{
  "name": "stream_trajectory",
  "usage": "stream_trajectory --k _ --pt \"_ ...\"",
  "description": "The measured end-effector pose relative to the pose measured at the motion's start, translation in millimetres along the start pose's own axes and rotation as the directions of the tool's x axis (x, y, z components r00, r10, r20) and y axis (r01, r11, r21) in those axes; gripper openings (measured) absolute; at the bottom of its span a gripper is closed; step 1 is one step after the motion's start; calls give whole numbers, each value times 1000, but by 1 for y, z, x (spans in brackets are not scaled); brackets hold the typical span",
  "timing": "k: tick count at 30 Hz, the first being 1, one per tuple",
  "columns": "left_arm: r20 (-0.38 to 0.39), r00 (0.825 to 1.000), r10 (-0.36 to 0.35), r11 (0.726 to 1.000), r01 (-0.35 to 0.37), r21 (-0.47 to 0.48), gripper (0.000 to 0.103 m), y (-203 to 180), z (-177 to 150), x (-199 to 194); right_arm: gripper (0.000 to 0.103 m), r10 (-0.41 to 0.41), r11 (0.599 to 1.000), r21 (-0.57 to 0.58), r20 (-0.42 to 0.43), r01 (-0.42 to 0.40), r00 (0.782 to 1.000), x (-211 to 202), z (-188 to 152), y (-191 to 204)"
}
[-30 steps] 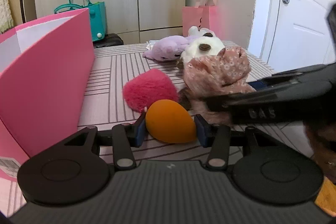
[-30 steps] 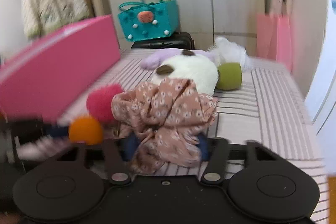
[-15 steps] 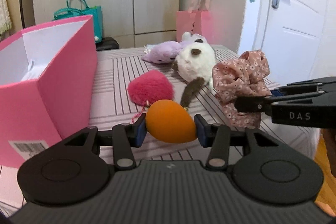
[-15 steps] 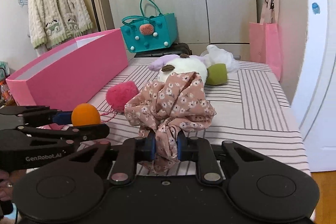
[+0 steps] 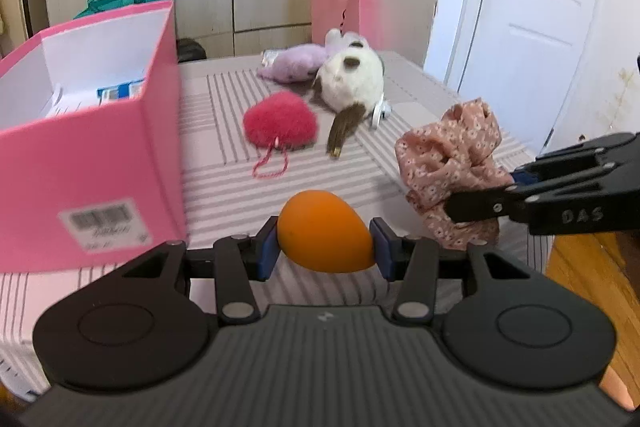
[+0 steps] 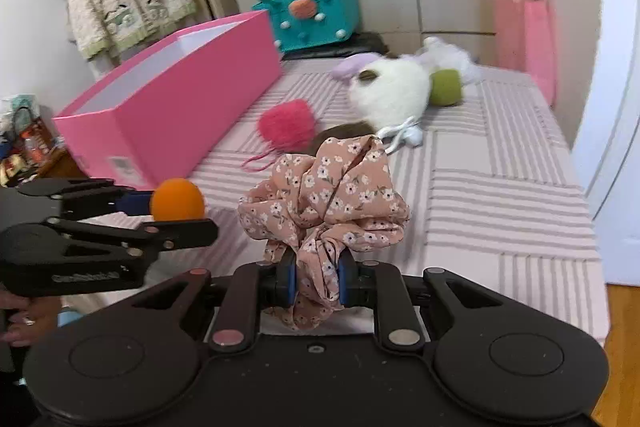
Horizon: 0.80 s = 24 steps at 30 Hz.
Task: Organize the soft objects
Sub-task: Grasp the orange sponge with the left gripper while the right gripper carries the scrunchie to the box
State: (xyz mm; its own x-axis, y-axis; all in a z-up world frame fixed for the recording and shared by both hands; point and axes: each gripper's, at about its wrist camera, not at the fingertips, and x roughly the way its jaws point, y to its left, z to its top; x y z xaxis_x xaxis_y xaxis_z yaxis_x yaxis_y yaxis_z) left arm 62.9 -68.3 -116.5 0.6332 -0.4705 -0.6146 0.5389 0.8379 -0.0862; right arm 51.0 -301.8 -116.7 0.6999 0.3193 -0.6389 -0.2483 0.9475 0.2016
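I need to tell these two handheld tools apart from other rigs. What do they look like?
Both are matte black plastic. The left tool has a ribbed body, two round disc housings, linked finger arms with silver rivets, and blue pads. The right tool is built the same, with blue pads; white lettering runs along its side. No cables or sleeves show.

An orange egg-shaped sponge [image 5: 326, 231] is held above the striped table [image 6: 500, 163], beside a bunched pink floral scrunchie [image 6: 326, 199], also lifted. A red fluffy heart [image 5: 280, 125], a white-and-brown plush [image 5: 352, 83], a lilac plush [image 5: 292, 61] and a green ball [image 6: 445, 87] lie behind, near the open pink box [image 5: 92, 163].
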Motion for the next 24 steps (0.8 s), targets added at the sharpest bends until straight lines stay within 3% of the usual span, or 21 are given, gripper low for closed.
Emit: stream_trajectory --k 9,15,24 --pt "-66 997 -34 999 33 -23 46 24 -1 -36 23 133 991 1 -87 -134 987 -2 1 31" --pt "-116 992 -52 999 50 -22 46 40 6 -61 23 246 968 -18 -138 -250 960 -6 14 53" --pt "-145 988 -62 998 61 -9 46 65 22 -99 24 318 931 -133 -165 -340 934 -12 42 96"
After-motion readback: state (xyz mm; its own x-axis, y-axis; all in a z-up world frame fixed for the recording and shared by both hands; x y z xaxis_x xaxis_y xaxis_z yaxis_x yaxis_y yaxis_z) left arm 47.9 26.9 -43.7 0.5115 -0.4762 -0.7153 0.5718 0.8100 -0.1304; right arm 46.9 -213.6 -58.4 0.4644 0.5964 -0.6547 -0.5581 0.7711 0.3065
